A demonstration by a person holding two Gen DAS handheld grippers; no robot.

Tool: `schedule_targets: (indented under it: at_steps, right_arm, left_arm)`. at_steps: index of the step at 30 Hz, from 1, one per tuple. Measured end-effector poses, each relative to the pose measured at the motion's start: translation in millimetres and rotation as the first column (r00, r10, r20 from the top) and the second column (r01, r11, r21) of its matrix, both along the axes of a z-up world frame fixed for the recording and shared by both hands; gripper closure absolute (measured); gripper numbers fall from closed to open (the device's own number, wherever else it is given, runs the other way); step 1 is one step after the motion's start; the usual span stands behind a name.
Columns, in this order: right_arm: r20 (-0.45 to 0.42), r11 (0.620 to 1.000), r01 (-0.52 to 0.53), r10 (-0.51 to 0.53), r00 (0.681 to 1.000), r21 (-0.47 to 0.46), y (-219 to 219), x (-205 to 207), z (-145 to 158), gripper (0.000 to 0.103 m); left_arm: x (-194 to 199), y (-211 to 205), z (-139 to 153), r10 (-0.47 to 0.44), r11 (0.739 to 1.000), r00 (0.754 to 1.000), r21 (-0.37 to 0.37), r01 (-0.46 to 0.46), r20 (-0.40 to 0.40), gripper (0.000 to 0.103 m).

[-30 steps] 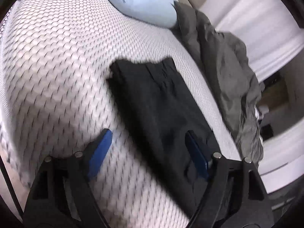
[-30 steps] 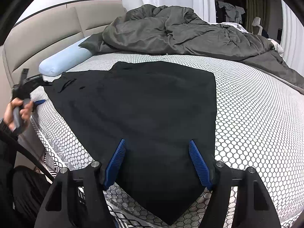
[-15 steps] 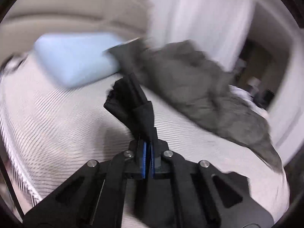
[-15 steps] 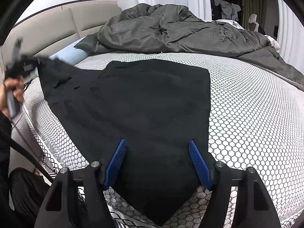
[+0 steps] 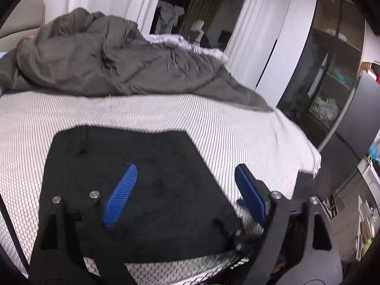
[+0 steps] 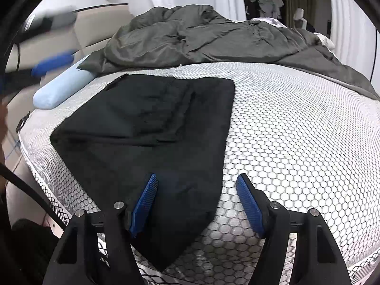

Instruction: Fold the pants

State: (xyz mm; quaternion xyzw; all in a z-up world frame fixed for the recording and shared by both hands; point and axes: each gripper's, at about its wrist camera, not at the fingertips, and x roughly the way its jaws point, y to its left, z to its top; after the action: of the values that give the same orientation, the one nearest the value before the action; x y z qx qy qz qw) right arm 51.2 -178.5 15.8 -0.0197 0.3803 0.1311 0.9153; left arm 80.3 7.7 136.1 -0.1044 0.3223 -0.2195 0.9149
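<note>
Black pants (image 5: 142, 166) lie folded over on the white honeycomb mattress (image 5: 237, 123). My left gripper (image 5: 185, 168) hovers over them; its jaws are opening and nothing is between the blue pads. In the right wrist view the pants (image 6: 154, 123) show a doubled upper layer, with one corner pointing to the near bed edge. My right gripper (image 6: 197, 178) stands open above that corner's right edge and grips nothing. The left gripper's blue pad (image 6: 52, 64) appears blurred at the upper left there.
A crumpled grey duvet (image 6: 213, 38) fills the far side of the bed. A light blue pillow (image 6: 61, 87) lies by the beige headboard (image 6: 90, 30). The mattress (image 6: 296, 130) drops off close below both grippers. Glass-fronted wardrobes (image 5: 332, 71) stand to the right.
My left gripper shut on the pants' end near the pillow, swung it over onto the rest of the pants, then let go. The pants now lie doubled and shorter. The right gripper barely moved.
</note>
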Motion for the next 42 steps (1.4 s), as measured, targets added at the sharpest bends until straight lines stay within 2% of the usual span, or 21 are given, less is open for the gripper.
schedule_targets:
  at_steps: [3, 6, 8, 10, 12, 13, 15, 16, 19, 22, 25, 26, 28, 30, 33, 35, 38, 39, 40, 41, 42]
  right_arm:
    - [-0.01, 1.0, 0.006, -0.006, 1.0, 0.013, -3, 2, 1, 0.032]
    - [0.001, 1.0, -0.006, 0.006, 1.0, 0.01, -2, 0, 2, 0.032]
    - [0.011, 1.0, -0.017, 0.017, 1.0, 0.017, -2, -3, 5, 0.032]
    - [0.016, 0.999, -0.028, 0.027, 1.0, 0.035, -2, -7, 7, 0.032]
    - [0.011, 0.997, -0.042, 0.041, 0.999, 0.063, -4, -7, 9, 0.032]
    - [0.005, 0.996, -0.049, 0.048, 0.999, 0.08, -3, -6, 9, 0.032]
    - [-0.01, 0.992, -0.06, 0.061, 0.998, 0.107, -4, -2, 11, 0.032]
    - [-0.016, 0.991, -0.069, 0.072, 0.997, 0.114, -3, 2, 13, 0.032]
    - [-0.011, 0.987, -0.112, 0.114, 0.993, 0.111, 7, 19, 24, 0.032]
    - [-0.006, 0.983, -0.148, 0.15, 0.989, 0.106, 21, 49, 36, 0.032]
    - [-0.041, 0.969, -0.158, 0.169, 0.985, 0.188, 31, 81, 36, 0.033]
    - [-0.066, 0.959, -0.16, 0.18, 0.981, 0.233, 32, 87, 33, 0.036]
    - [-0.116, 0.937, -0.163, 0.207, 0.971, 0.309, 33, 94, 25, 0.05]
    - [-0.144, 0.922, -0.163, 0.226, 0.964, 0.352, 35, 99, 22, 0.052]
    - [-0.163, 0.931, -0.162, 0.225, 0.961, 0.328, 42, 104, 18, 0.052]
    - [-0.218, 0.93, -0.11, 0.196, 0.956, 0.351, 42, 117, 2, 0.052]
    - [-0.259, 0.926, -0.061, 0.167, 0.951, 0.373, 41, 126, -4, 0.056]
    - [-0.252, 0.925, -0.059, 0.163, 0.954, 0.376, 40, 127, -3, 0.059]
    - [-0.244, 0.923, -0.062, 0.165, 0.956, 0.38, 41, 128, -2, 0.069]
    - [-0.24, 0.924, -0.062, 0.162, 0.957, 0.378, 44, 128, -1, 0.073]
    - [-0.229, 0.924, -0.062, 0.158, 0.961, 0.377, 45, 127, 1, 0.083]
  left_arm:
    - [-3, 14, -11, 0.023, 0.999, 0.999, -0.023, -0.024, -0.032, 0.021]
    - [-20, 30, -17, 0.078, 0.996, 0.997, -0.036, -0.079, -0.014, 0.02]
    - [-31, 54, -14, 0.161, 0.987, 0.987, -0.009, -0.161, 0.017, 0.015]
    - [-17, 76, -28, 0.271, 0.961, 0.962, 0.053, -0.272, 0.028, 0.014]
    - [-1, 93, -51, 0.322, 0.946, 0.946, 0.052, -0.321, -0.024, 0.014]
    - [7, 100, -68, 0.337, 0.942, 0.938, 0.036, -0.335, -0.083, 0.014]
    - [12, 106, -90, 0.337, 0.941, 0.926, 0.031, -0.337, -0.172, 0.014]
    - [15, 107, -98, 0.33, 0.944, 0.926, 0.043, -0.328, -0.183, 0.014]
    - [22, 101, -107, 0.352, 0.932, 0.925, 0.149, -0.331, -0.145, 0.014]
    - [29, 93, -112, 0.336, 0.927, 0.935, 0.218, -0.306, -0.115, 0.014]
    - [28, 86, -115, 0.343, 0.913, 0.934, 0.27, -0.307, -0.098, 0.013]
    - [26, 85, -116, 0.347, 0.909, 0.933, 0.281, -0.309, -0.094, 0.012]
    - [20, 83, -114, 0.337, 0.909, 0.937, 0.289, -0.3, -0.087, 0.012]
    - [16, 82, -109, 0.324, 0.913, 0.942, 0.288, -0.289, -0.084, 0.012]
    - [15, 88, -110, 0.323, 0.921, 0.941, 0.264, -0.288, -0.101, 0.011]
    - [14, 91, -111, 0.322, 0.923, 0.94, 0.257, -0.286, -0.111, 0.01]
    - [14, 93, -111, 0.333, 0.921, 0.936, 0.252, -0.297, -0.115, 0.01]
    - [14, 94, -111, 0.337, 0.921, 0.934, 0.249, -0.301, -0.117, 0.01]
    - [14, 94, -111, 0.342, 0.919, 0.932, 0.248, -0.306, -0.118, 0.01]
    - [13, 94, -110, 0.35, 0.916, 0.929, 0.248, -0.314, -0.117, 0.01]
    - [13, 96, -110, 0.361, 0.913, 0.925, 0.248, -0.324, -0.117, 0.01]
